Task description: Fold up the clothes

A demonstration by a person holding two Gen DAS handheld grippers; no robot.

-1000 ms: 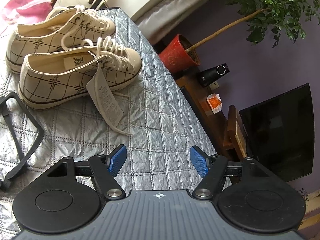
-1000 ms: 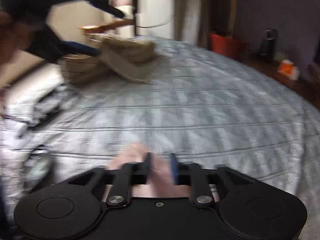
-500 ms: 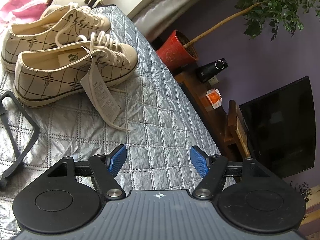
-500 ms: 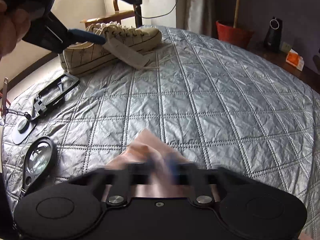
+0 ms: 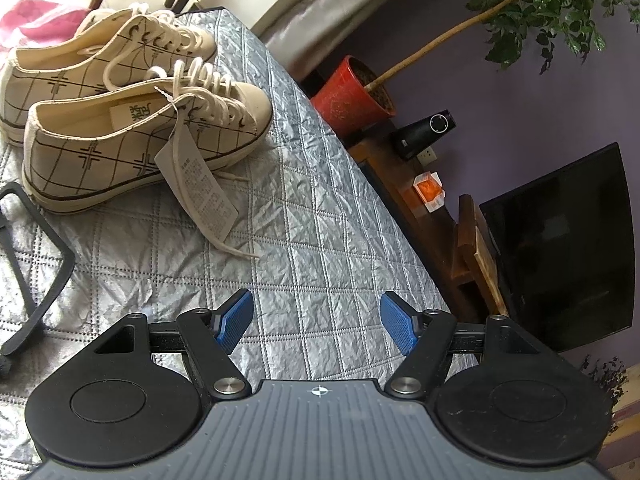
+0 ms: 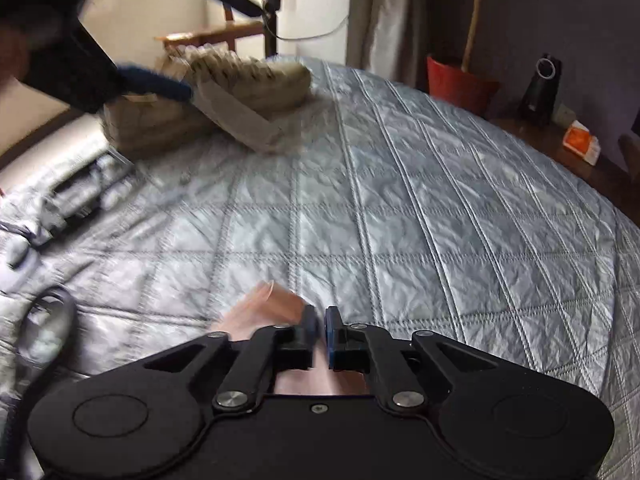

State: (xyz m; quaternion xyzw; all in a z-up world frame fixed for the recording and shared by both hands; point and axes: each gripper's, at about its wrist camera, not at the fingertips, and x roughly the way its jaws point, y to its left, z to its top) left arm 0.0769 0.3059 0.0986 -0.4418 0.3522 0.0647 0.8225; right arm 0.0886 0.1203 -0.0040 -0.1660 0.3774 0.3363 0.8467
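Two sneakers (image 5: 132, 128) rest on silver quilted cover (image 5: 320, 248) beside red pot (image 5: 352, 96).

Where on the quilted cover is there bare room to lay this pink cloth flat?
Bare quilted cover runs from the right gripper out to the edge by the red pot. Crowded: sneakers at the far corner, black frame on the left.

1. Two shoes (image 5: 132, 120) sit side by side on the quilted cover (image 5: 312, 240), upper left of the left wrist frame.
2. A paper tag (image 5: 196, 184) hangs from the nearer shoe onto the cover.
3. A potted plant (image 5: 352, 96) stands beyond the cover's right edge, upper centre.
4. A screen (image 5: 568, 248) stands at right.
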